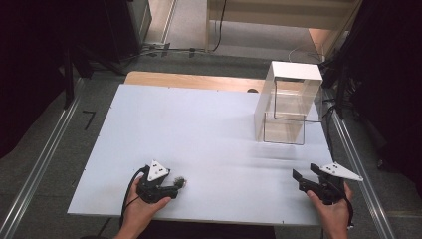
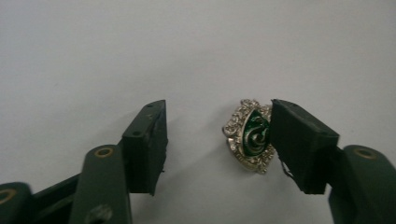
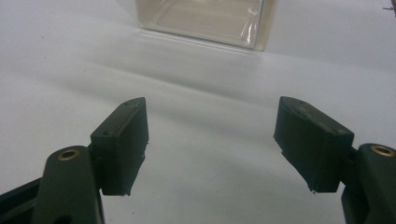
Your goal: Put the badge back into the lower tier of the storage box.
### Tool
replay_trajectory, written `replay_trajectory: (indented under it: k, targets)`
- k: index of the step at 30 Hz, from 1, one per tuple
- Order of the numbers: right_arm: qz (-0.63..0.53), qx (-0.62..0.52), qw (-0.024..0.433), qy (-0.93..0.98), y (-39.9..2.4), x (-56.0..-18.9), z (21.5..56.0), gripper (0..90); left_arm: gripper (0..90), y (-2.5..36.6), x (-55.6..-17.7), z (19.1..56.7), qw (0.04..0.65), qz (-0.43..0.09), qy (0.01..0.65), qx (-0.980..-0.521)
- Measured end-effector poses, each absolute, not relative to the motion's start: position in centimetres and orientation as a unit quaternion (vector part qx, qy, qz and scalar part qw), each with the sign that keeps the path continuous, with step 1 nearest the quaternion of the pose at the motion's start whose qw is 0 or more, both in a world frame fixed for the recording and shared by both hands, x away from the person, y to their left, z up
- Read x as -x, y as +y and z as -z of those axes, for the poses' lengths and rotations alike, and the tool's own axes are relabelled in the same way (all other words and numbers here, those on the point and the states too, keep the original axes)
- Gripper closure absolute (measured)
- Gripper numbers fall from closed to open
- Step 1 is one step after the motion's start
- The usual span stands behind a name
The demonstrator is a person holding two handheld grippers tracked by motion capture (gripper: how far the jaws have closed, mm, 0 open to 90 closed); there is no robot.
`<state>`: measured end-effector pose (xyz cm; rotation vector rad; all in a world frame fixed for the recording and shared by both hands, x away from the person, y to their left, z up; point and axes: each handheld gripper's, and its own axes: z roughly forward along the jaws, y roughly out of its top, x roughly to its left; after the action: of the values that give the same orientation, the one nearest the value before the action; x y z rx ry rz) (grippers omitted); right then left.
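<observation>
A small silver brooch (image 2: 250, 135) with a green enamel centre lies on the white tabletop (image 1: 199, 124) near its front left; in the high view the brooch (image 1: 182, 182) is a dark speck at the jaw tips. My left gripper (image 2: 218, 126) is low over it, jaws apart on either side. One jaw rests against the brooch's edge, while the other stands well off it with bare table between. The left gripper (image 1: 177, 186) is held by a hand at the front edge. My right gripper (image 1: 304, 171) hovers open at the front right, nothing between its jaws (image 3: 210, 121).
A clear plastic box (image 1: 286, 107) with a white top stands upright at the back right of the table; its base (image 3: 205, 21) lies ahead of the right gripper. Metal rails run along both sides of the table. Dark curtains flank the scene.
</observation>
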<state>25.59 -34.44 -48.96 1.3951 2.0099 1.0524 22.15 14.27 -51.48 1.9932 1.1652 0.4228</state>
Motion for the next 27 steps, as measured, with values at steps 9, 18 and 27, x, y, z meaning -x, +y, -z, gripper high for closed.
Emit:
replay_trajectory:
  k: [9,18,27]
  targets:
    - [-0.383,-0.509,0.237,0.733,-34.41,-25.58,48.95,24.5,66.0,14.12,-22.21,51.51,0.411,-0.125,0.446,-0.785]
    - [-0.383,-0.509,0.238,0.733,-34.45,-25.56,48.95,24.5,71.9,14.32,-22.05,51.25,0.419,-0.123,0.446,-0.781]
    - [-0.383,-0.509,0.239,0.733,-34.46,-25.55,48.94,24.6,84.3,14.49,-21.61,50.63,0.447,-0.111,0.436,-0.773]
